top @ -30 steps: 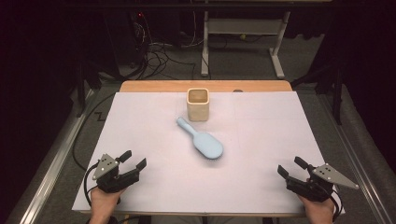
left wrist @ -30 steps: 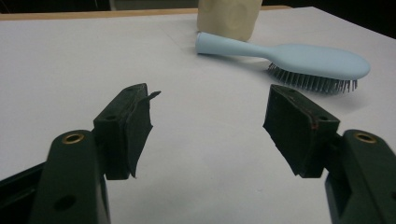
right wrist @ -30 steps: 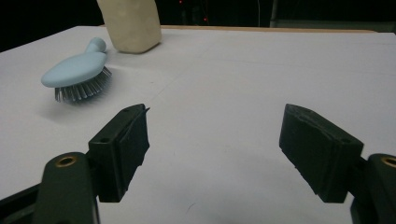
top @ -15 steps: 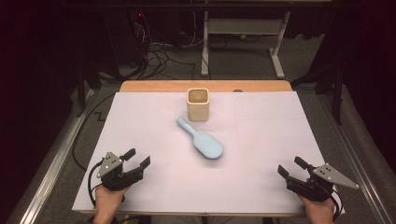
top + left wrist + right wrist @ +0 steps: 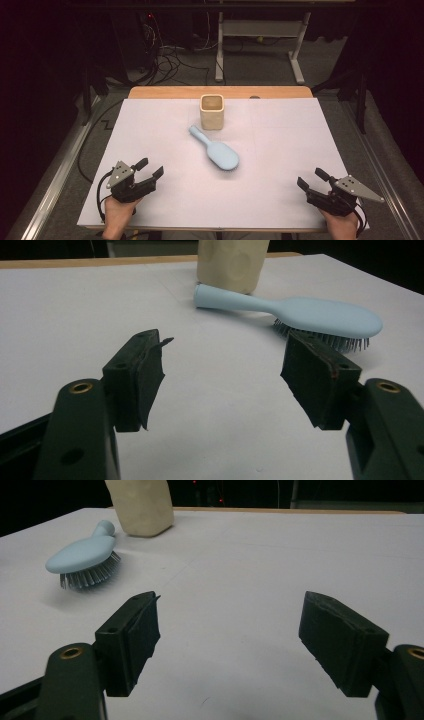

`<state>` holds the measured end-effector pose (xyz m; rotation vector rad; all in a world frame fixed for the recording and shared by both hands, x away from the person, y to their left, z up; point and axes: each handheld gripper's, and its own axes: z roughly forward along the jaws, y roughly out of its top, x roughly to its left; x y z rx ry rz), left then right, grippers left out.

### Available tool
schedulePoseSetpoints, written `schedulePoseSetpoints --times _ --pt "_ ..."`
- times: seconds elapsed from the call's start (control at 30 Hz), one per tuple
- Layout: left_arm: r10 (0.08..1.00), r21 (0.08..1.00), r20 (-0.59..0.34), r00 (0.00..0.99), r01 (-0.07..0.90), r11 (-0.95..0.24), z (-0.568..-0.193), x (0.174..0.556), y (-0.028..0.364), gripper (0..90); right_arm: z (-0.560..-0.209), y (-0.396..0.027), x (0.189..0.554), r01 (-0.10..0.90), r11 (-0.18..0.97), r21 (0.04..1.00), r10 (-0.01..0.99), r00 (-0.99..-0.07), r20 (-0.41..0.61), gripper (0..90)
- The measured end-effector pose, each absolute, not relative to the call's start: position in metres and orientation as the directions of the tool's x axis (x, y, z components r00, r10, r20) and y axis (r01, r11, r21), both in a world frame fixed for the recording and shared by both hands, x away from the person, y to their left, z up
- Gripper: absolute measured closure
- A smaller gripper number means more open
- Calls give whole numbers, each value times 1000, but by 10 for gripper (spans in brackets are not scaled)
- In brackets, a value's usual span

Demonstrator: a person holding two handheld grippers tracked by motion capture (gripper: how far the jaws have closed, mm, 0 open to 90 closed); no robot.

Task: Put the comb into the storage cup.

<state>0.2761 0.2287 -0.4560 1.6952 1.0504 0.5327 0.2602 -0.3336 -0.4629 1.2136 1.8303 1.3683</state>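
Note:
A light blue hairbrush [image 5: 216,151] lies bristles down in the middle of the white table [image 5: 280,145], its handle pointing toward a cream square cup [image 5: 212,111] just behind it. My left gripper [image 5: 150,168] sits near the front left, open and empty, aimed at the hairbrush [image 5: 300,315] and the cup [image 5: 231,262]. At the front right my right gripper [image 5: 312,179] rests open with nothing between its jaws. In the right gripper view the hairbrush [image 5: 85,552] and the cup [image 5: 141,505] stand far off to the left.
A wooden strip [image 5: 165,92] runs along the table's far edge. Beyond it are cables [image 5: 170,60] on the floor and the white legs of a stand [image 5: 300,50]. Metal rails [image 5: 55,175] flank the table on both sides.
My left gripper has shifted a little to the right and forward and turned more toward the hairbrush. The right gripper has stayed put.

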Motion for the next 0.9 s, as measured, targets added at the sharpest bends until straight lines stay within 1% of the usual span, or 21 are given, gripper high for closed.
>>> schedulePoseSetpoints --times 0.23,0.43,0.9 --pt "837 918 -123 533 383 -108 -455 277 225 331 -463 -334 260 337 75 939 892 -443 88 245" --pt "818 914 -182 546 400 -63 -454 279 224 331 -463 -333 260 333 76 940 891 -445 86 245" --pt "811 912 -164 561 400 -93 -453 285 215 331 -463 -333 260 331 77 941 890 -448 85 245"
